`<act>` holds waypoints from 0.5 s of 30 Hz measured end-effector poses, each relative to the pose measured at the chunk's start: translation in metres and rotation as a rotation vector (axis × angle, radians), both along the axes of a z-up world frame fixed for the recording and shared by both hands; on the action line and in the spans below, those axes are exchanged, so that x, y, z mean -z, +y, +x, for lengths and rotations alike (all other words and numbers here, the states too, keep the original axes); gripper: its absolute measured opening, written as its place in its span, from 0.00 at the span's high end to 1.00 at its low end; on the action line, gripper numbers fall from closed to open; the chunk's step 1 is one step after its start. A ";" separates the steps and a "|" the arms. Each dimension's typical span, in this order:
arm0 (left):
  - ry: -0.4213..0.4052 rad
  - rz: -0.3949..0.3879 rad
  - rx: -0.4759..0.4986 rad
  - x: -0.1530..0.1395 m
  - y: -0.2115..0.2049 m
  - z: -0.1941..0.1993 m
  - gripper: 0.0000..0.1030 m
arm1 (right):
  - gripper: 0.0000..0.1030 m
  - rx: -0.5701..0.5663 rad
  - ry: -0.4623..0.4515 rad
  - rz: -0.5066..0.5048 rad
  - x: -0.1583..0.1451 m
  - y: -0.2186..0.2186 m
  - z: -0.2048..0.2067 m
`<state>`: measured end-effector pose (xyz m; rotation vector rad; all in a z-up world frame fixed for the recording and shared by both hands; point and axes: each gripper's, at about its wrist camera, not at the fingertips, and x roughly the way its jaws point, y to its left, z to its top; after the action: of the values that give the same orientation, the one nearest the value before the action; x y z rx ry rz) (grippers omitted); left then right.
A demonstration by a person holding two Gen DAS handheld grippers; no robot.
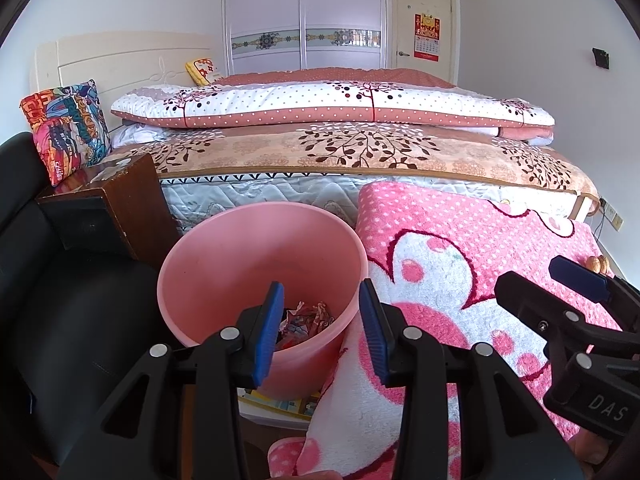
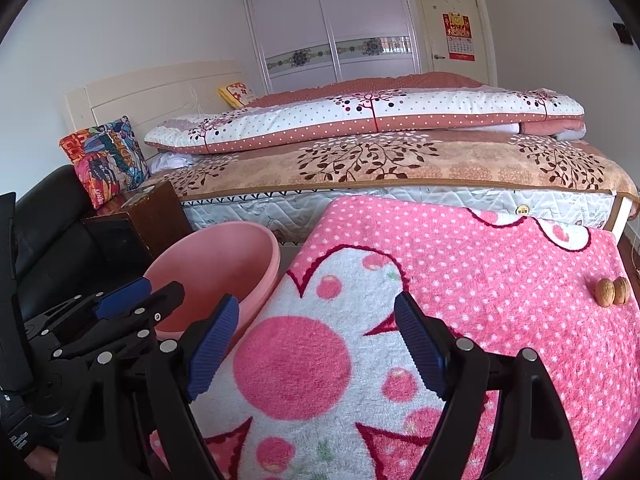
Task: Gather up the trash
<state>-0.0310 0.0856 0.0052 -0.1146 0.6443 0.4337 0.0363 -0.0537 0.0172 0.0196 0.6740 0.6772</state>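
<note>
A pink waste bin (image 1: 208, 264) stands on the floor beside the bed, with crumpled wrappers (image 1: 306, 320) at its bottom. My left gripper (image 1: 320, 292) hovers over the bin's near rim, open, with nothing between its blue pads. My right gripper (image 2: 316, 308) is open above a pink dotted blanket (image 2: 480, 264), also holding nothing. Two walnuts (image 2: 612, 291) lie on the blanket at the far right, well ahead of the right gripper. In the right wrist view the bin (image 2: 224, 264) and the left gripper (image 2: 160, 286) sit to the left. The left wrist view shows the right gripper (image 1: 528, 274) at the right edge.
A bed (image 1: 340, 152) with folded quilts fills the background. A dark wooden nightstand (image 1: 132, 200) with a colourful cushion (image 1: 68, 128) stands left of the bin. A black leather seat (image 1: 60, 300) is at the far left. A yellow book (image 1: 280, 402) lies under the bin.
</note>
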 end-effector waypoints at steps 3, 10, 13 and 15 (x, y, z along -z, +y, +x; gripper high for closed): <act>-0.001 0.000 0.003 0.000 -0.001 0.000 0.62 | 0.20 0.002 -0.021 0.010 -0.002 -0.002 -0.003; 0.002 0.003 0.010 0.000 -0.003 0.002 0.62 | 0.17 0.018 -0.100 0.018 -0.008 -0.007 -0.011; 0.001 0.005 0.014 0.000 -0.004 0.002 0.62 | 0.17 0.025 -0.106 0.020 -0.008 -0.009 -0.012; 0.003 0.005 0.017 0.000 -0.005 0.003 0.62 | 0.17 0.028 -0.103 0.023 -0.007 -0.011 -0.011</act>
<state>-0.0283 0.0808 0.0048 -0.1038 0.6471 0.4190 0.0256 -0.0645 0.0244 0.0149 0.5659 0.6549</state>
